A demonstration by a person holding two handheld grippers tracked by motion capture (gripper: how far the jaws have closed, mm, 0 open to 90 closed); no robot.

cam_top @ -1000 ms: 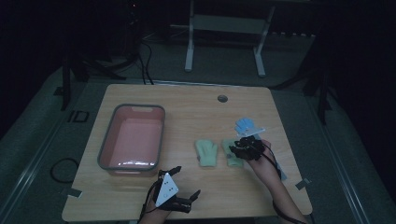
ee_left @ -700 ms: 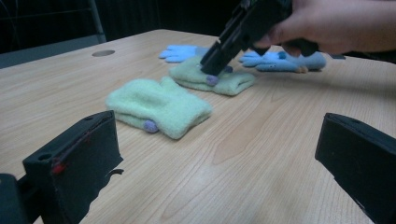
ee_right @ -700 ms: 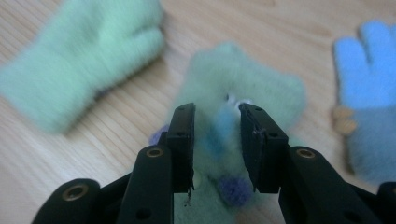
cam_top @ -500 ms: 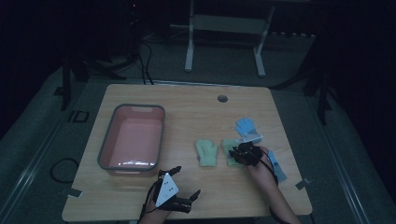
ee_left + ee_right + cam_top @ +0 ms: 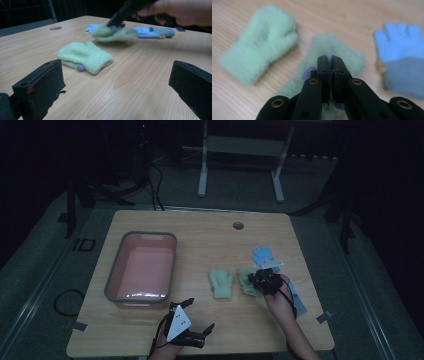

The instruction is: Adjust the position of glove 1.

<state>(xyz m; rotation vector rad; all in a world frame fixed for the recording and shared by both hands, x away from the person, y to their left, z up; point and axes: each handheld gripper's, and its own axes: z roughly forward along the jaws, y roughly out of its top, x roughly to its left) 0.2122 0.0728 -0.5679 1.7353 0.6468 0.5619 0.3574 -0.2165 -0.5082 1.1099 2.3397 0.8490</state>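
Right gripper view: right claw (image 5: 331, 65) clamped on green mitten (image 5: 329, 47), now lifted clear of tabletop (image 5: 140, 75); left claw (image 5: 117, 87) open, idle.

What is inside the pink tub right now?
Nothing that I can see: the pink tub shows only its bare bottom in the high view. Both green mittens and the blue glove are on the table.

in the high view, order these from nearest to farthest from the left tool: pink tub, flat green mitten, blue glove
1. Pink tub, just up and left of the left tool.
2. Flat green mitten, up and right, mid-table.
3. Blue glove, farthest right, beyond the right tool.
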